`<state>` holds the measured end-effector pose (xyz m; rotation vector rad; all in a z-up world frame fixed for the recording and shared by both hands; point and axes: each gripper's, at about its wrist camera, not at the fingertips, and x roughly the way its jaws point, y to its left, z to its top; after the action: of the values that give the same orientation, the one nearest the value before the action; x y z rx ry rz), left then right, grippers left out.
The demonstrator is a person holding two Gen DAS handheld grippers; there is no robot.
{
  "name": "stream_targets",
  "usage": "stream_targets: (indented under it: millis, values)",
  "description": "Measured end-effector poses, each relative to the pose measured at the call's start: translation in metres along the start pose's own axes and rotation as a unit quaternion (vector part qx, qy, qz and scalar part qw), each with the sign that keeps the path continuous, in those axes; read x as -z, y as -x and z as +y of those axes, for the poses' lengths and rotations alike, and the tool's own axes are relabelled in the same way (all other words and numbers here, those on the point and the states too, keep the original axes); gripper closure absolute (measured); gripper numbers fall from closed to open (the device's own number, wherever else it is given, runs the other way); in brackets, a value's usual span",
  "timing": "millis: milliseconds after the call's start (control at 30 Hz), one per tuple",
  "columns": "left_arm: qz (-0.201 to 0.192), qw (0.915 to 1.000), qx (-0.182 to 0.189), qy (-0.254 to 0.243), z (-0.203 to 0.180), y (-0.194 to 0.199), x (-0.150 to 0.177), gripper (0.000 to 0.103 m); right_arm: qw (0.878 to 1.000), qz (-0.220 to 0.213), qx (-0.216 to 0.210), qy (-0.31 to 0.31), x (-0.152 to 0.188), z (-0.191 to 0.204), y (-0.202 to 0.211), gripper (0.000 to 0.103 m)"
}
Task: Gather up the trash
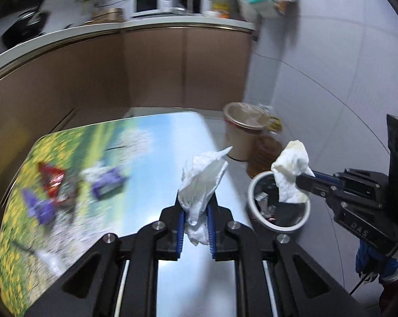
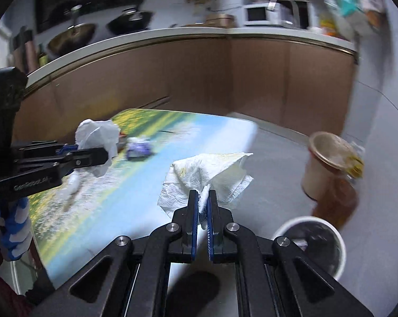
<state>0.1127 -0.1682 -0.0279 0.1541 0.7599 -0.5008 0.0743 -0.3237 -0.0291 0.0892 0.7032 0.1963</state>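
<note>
My left gripper (image 1: 196, 198) is shut on a crumpled white tissue (image 1: 201, 179), held above the right part of the table (image 1: 162, 142). My right gripper (image 2: 202, 195) is shut on a second white paper towel (image 2: 206, 174). In the left wrist view the right gripper (image 1: 304, 178) holds that towel (image 1: 291, 171) over the small white trash bin (image 1: 278, 206) on the floor. The bin also shows in the right wrist view (image 2: 317, 243), lower right. The left gripper (image 2: 103, 155) with its tissue (image 2: 98, 137) shows at the left there.
Purple wrappers (image 1: 106, 182) and a red wrapper (image 1: 52, 178) lie on the table's flower-print top. A tan bucket (image 1: 241, 134) and a brown bottle (image 1: 267, 155) stand on the floor beyond the bin. Brown kitchen cabinets (image 1: 146, 66) run behind.
</note>
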Motion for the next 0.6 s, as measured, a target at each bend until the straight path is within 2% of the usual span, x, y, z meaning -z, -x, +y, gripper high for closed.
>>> stream_targets:
  millis: [167, 333, 600]
  values:
    - [0.03, 0.998, 0.033, -0.046, -0.058, -0.046, -0.017, 0.09, 0.998, 0.009, 0.045, -0.052, 0.021, -0.058, -0.001, 0.097]
    - [0.073, 0.9915, 0.066, -0.086, -0.116, -0.106, -0.028, 0.09, 0.989, 0.028, 0.088, -0.116, 0.047, -0.117, -0.018, 0.097]
    - [0.151, 0.9772, 0.12, -0.089, -0.176, -0.212, -0.043, 0.087, 0.97, 0.072, 0.125, -0.195, 0.087, -0.191, -0.067, 0.097]
